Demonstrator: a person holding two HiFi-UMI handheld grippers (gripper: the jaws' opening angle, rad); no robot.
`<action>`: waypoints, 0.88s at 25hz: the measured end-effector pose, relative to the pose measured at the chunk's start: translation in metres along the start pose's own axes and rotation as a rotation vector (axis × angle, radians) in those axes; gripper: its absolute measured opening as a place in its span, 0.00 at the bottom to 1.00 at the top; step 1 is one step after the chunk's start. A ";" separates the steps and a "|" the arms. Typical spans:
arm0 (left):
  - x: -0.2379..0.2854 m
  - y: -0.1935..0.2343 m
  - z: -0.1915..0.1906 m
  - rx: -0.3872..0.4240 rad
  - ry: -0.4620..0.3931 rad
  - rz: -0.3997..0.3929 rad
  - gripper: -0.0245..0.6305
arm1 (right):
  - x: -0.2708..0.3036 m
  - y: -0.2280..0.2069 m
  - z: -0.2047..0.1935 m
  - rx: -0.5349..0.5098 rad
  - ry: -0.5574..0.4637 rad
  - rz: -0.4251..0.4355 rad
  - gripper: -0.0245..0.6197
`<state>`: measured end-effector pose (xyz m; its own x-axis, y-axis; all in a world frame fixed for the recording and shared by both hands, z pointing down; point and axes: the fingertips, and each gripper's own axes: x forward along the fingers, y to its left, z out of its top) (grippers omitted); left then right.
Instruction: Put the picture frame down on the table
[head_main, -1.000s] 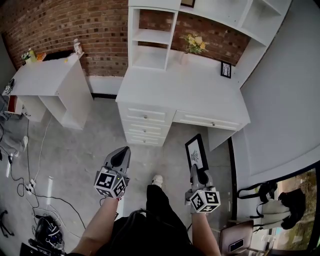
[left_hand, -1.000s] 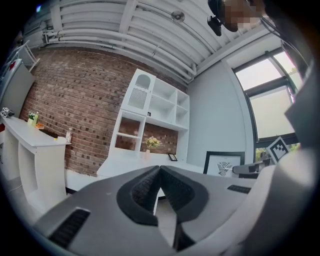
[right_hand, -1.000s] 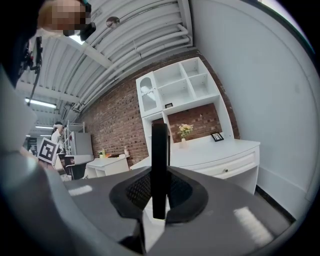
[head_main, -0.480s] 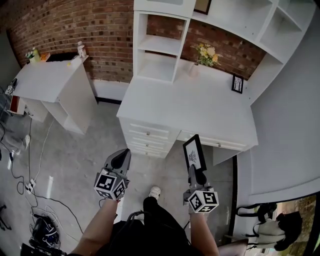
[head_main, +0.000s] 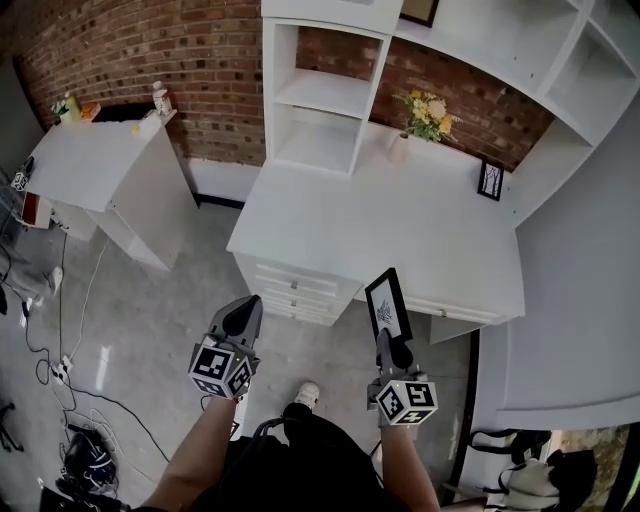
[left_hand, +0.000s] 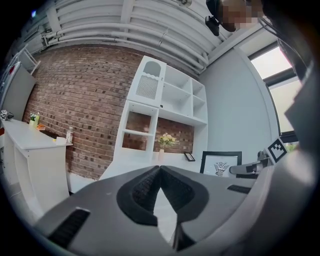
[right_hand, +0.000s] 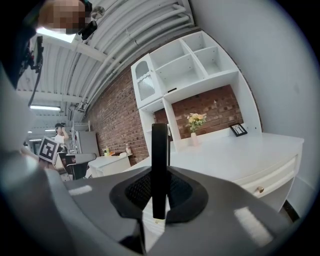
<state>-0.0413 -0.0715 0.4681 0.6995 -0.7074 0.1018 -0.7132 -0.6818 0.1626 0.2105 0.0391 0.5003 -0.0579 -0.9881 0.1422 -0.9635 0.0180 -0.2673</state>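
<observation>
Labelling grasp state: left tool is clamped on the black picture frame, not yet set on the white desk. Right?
No: the right tool is clamped on the black picture frame, not yet set on the white desk; the right gripper view shows it.

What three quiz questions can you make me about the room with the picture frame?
1. Fill in the gap: the left tool is shut and holds ___.
2. True or false: the picture frame already rests on the white desk.
3. Which tool grips the picture frame? A) the left tool B) the right tool C) neither

Key
1. nothing
2. False: it is held upright in the air, in front of the desk.
3. B
</observation>
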 end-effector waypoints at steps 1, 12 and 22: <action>0.006 0.002 -0.001 0.000 0.002 0.003 0.03 | 0.006 -0.003 0.001 -0.002 0.001 0.005 0.10; 0.065 0.006 0.006 0.009 -0.022 0.005 0.03 | 0.056 -0.033 0.006 -0.018 0.027 0.046 0.10; 0.076 0.019 0.003 0.014 -0.001 0.033 0.03 | 0.085 -0.026 -0.002 -0.021 0.071 0.108 0.10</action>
<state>-0.0014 -0.1387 0.4759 0.6758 -0.7294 0.1059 -0.7362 -0.6610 0.1452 0.2301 -0.0446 0.5214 -0.1788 -0.9671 0.1810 -0.9559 0.1272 -0.2647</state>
